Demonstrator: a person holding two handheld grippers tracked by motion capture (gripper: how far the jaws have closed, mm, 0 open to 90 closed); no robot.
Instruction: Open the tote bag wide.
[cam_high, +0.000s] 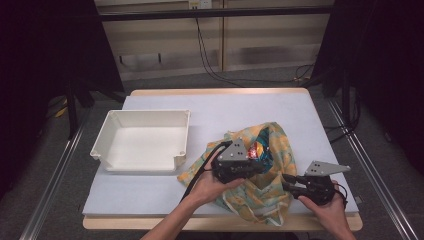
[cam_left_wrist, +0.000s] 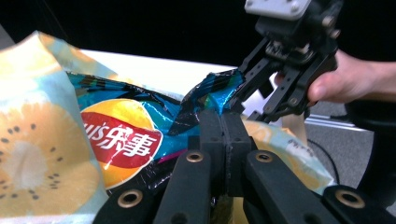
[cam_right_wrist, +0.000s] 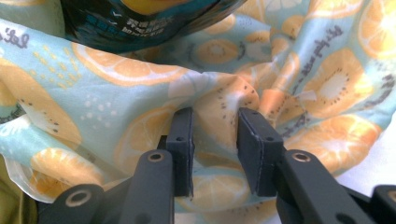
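A fruit-print cloth bag (cam_high: 274, 181) lies crumpled at the table's front right, with a blue chip packet (cam_high: 258, 150) showing in its mouth. In the left gripper view, my left gripper (cam_left_wrist: 223, 117) is shut on a crinkled top edge of the chip packet (cam_left_wrist: 126, 140), with the cloth bag (cam_left_wrist: 32, 154) beside it. From the high view, the left gripper (cam_high: 257, 164) sits at the bag's opening. My right gripper (cam_high: 288, 183) is at the bag's right edge. Its jaws stand open around a raised fold of the cloth bag (cam_right_wrist: 116, 93), under the chip packet (cam_right_wrist: 140, 23); right gripper (cam_right_wrist: 215, 122).
A white rectangular tray (cam_high: 107, 136) stands empty on the left of the white table (cam_high: 225, 107). Cables run across the floor beyond the far edge. Metal rails flank both sides of the table.
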